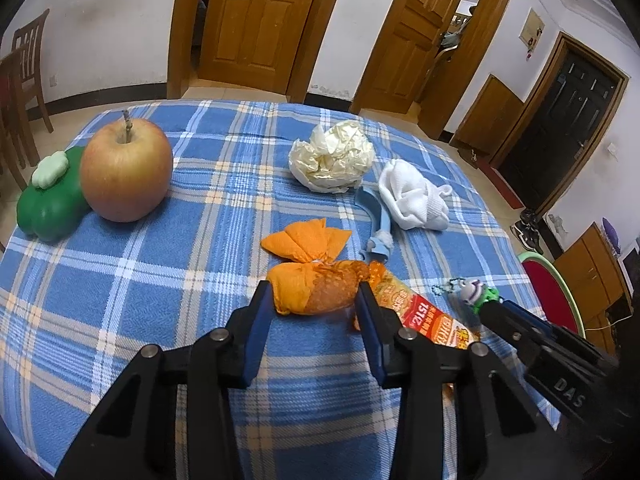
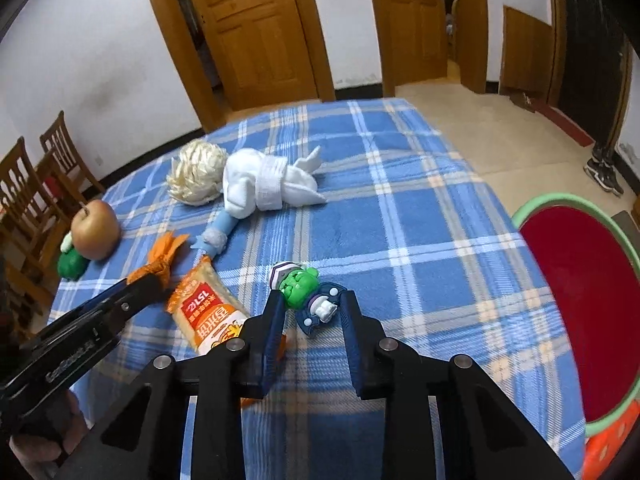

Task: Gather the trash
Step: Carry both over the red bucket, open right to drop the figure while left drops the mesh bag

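An orange crumpled wrapper (image 1: 310, 276) lies on the blue plaid tablecloth (image 1: 160, 300). My left gripper (image 1: 314, 300) is open, its fingers either side of the wrapper's near end. An orange snack packet (image 1: 420, 312) lies just right of it; it also shows in the right wrist view (image 2: 208, 312). My right gripper (image 2: 310, 304) is open around a small green toy figure (image 2: 298, 284) on a blue base. A crumpled cream paper ball (image 1: 330, 156), a white rolled cloth (image 1: 412, 196) and a light blue plastic piece (image 1: 374, 220) lie further back.
An apple (image 1: 126, 170) and a green toy pepper (image 1: 50, 196) sit at the left of the table. A red bin with a green rim (image 2: 576, 308) stands off the table's right edge. Wooden chairs (image 2: 28, 200) stand at the left, doors behind.
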Action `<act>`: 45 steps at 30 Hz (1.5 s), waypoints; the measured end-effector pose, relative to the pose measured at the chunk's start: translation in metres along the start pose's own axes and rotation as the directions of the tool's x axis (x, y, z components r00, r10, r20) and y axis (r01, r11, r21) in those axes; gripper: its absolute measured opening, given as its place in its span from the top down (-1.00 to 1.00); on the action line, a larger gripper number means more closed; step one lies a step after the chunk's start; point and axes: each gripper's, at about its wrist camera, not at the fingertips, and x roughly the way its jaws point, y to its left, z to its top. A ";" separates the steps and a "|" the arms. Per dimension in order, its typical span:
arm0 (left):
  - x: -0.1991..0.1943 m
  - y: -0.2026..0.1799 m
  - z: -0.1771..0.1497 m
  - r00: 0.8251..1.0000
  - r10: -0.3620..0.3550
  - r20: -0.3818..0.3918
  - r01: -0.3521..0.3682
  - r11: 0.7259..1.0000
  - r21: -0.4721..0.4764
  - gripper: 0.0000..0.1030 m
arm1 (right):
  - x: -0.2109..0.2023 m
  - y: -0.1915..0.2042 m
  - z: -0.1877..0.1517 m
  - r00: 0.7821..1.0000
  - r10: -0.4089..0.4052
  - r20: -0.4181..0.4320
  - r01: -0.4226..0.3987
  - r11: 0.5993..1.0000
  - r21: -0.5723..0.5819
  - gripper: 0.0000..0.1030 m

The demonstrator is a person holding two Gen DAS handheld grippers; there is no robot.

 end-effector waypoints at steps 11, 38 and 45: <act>-0.026 -0.021 -0.001 0.999 0.004 0.040 -0.006 0.999 0.037 0.25 | -0.046 -0.027 -0.009 0.998 0.035 0.060 -0.040 0.996 0.079 0.45; -0.057 -0.153 -0.024 0.993 -0.120 0.013 0.113 0.965 0.236 0.25 | -0.126 -0.150 -0.033 0.981 -0.072 0.181 0.009 0.945 0.328 0.44; -0.046 -0.191 -0.031 0.990 -0.142 -0.015 0.140 0.943 0.301 0.25 | -0.124 -0.186 -0.045 0.978 -0.128 0.165 0.054 0.918 0.393 0.44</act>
